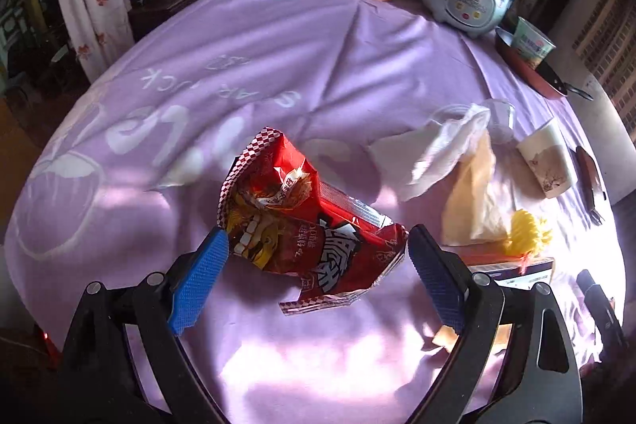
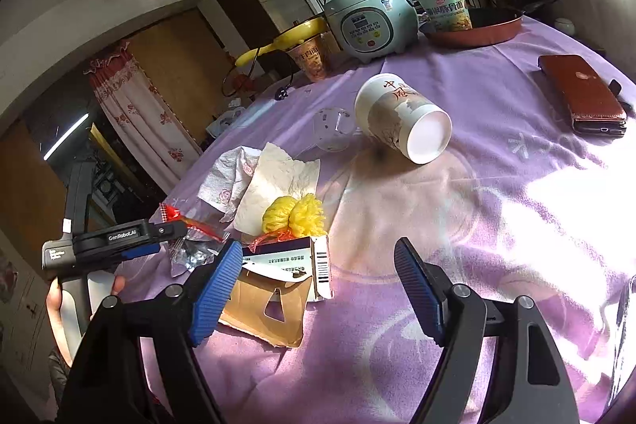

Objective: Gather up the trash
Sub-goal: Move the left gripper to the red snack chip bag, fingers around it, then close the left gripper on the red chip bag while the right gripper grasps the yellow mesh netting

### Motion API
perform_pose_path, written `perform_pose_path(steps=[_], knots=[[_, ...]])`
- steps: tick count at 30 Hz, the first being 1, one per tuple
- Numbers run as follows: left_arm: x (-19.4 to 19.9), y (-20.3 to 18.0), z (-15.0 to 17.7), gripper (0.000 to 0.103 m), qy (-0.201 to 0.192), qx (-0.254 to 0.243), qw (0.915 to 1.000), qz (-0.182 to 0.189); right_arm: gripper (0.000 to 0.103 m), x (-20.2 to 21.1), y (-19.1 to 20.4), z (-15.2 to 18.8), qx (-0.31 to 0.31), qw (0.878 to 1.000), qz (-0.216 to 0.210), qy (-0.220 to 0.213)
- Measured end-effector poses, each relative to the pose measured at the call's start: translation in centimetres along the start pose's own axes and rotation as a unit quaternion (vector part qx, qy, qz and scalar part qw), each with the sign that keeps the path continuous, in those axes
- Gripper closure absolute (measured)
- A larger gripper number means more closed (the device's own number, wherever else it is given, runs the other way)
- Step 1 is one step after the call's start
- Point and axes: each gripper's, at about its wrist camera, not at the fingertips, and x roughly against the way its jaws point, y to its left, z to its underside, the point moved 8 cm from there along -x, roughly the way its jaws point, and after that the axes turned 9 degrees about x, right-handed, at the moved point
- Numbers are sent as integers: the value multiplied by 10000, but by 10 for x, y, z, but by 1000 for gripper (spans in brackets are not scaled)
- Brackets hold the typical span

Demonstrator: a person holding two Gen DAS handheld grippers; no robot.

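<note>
A crumpled red snack wrapper (image 1: 306,225) lies on the purple tablecloth (image 1: 278,66). My left gripper (image 1: 318,257) is open, its blue pads on either side of the wrapper's near end, not closed on it. To the right lie a white tissue (image 1: 441,153), a paper napkin (image 1: 473,193), a yellow net (image 1: 524,229), a torn cardboard box (image 2: 278,289) and a tipped paper cup (image 2: 401,122). My right gripper (image 2: 318,277) is open and empty, above the cloth just right of the box. The left gripper also shows in the right wrist view (image 2: 119,245).
A rice cooker (image 2: 369,18), two instant noodle cups (image 2: 447,6) (image 2: 312,60), a red frying pan (image 2: 477,26) and a yellow utensil (image 2: 286,38) stand at the table's far side. A brown phone case (image 2: 580,94) lies at right. A clear plastic lid (image 2: 334,126) lies near the cup.
</note>
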Motion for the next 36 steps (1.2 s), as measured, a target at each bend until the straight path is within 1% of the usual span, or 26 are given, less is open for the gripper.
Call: perform_pose_path(steps=[2,5,7,10,13,17,18,22,26,29,31,34,36], knots=[[7,18,2,14,-18,167,9999,-4,25,0,1,0,20,10000,-5,0],[16,29,7,14,13,362,9992,186,25,1,3,0,54,10000,6,-2],[20,28,9,14,-10,384,9989,258,25,1,3,1,50,10000,19,5],[19,16,9,14,-41,240,9993,292,25,1,2,1,13,10000,24,25],[12,5,8,14,-88,84,9997,218,25,0,1,1,-22,10000,16,34],[0,9,8,14,-186,-54,9996,-200,25,0,0,1,-61,10000,-12,50],[-2,13,10,14,-154,-28,9997,-197,25,0,0,2,-67,10000,-23,58],[-7,24,15,14,7,171,9999,4,25,-1,0,2,-74,9999,-38,77],[-10,29,20,15,-8,192,9998,80,25,-4,2,2,-40,9998,-31,175],[-14,29,24,18,-75,97,9999,8,25,-9,10,-3,92,9997,-19,231],[-19,28,28,19,-35,46,10000,-38,25,-14,21,-11,216,9994,-98,253],[-22,25,30,19,-120,-111,9996,-243,25,-25,36,-24,465,9983,-131,333],[-23,24,32,18,-114,-169,9993,-297,26,-36,40,-31,547,9975,-44,438]])
